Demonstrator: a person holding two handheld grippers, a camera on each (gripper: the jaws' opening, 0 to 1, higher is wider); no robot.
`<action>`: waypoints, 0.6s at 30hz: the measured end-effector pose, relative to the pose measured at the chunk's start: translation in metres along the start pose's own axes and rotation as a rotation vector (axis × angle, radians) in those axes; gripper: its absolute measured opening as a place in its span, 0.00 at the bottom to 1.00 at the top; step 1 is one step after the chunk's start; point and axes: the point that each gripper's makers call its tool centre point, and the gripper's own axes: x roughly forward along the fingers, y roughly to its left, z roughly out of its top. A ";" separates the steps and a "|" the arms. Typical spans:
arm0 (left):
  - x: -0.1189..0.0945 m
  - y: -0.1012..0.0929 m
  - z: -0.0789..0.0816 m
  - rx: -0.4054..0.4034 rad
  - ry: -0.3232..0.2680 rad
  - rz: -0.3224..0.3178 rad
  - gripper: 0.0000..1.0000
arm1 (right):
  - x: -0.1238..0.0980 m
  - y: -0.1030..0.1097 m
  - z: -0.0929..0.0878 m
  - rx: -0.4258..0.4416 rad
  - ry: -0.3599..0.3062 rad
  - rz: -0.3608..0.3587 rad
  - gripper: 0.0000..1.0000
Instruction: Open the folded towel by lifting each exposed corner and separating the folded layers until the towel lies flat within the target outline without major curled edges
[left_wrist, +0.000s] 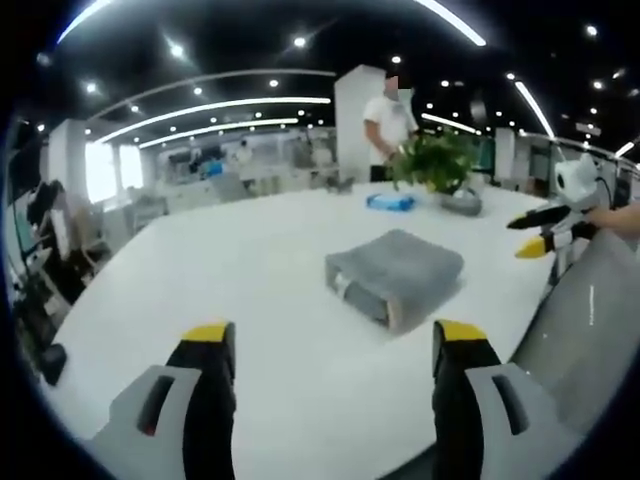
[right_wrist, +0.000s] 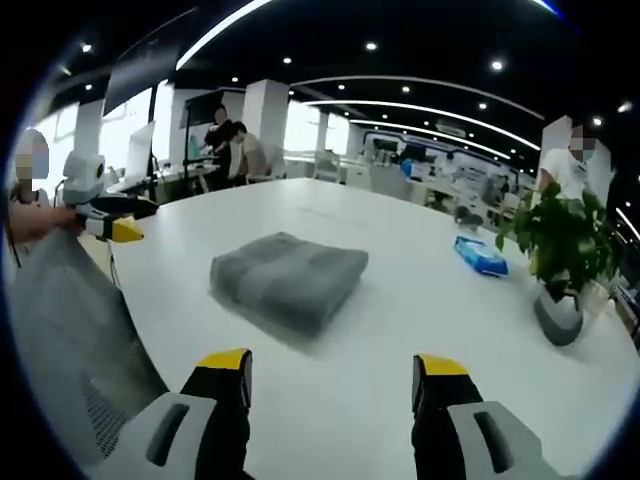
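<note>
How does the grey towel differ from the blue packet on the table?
The towel is grey, thick and folded in layers; the packet is blue, thin and flat. The towel looks much larger and lies nearer both grippers; the packet lies farther off, beside the potted plant. Both rest on the white table.

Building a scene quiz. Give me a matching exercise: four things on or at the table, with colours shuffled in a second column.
Things:
1. folded towel
2. flat packet
3. potted plant leaves
4. table top

Colours:
A. green
B. white
C. grey
D. blue

Pairs: 1-C, 2-D, 3-A, 4-B
</note>
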 end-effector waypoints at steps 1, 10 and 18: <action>0.000 0.000 0.000 0.001 0.001 -0.001 0.81 | 0.000 0.000 0.000 0.001 -0.001 0.001 0.64; 0.001 0.001 -0.002 0.004 0.010 -0.004 0.81 | 0.001 0.001 0.000 0.002 0.001 0.007 0.63; 0.001 0.002 -0.004 0.001 0.011 -0.002 0.80 | 0.001 0.001 0.000 0.003 -0.002 0.005 0.63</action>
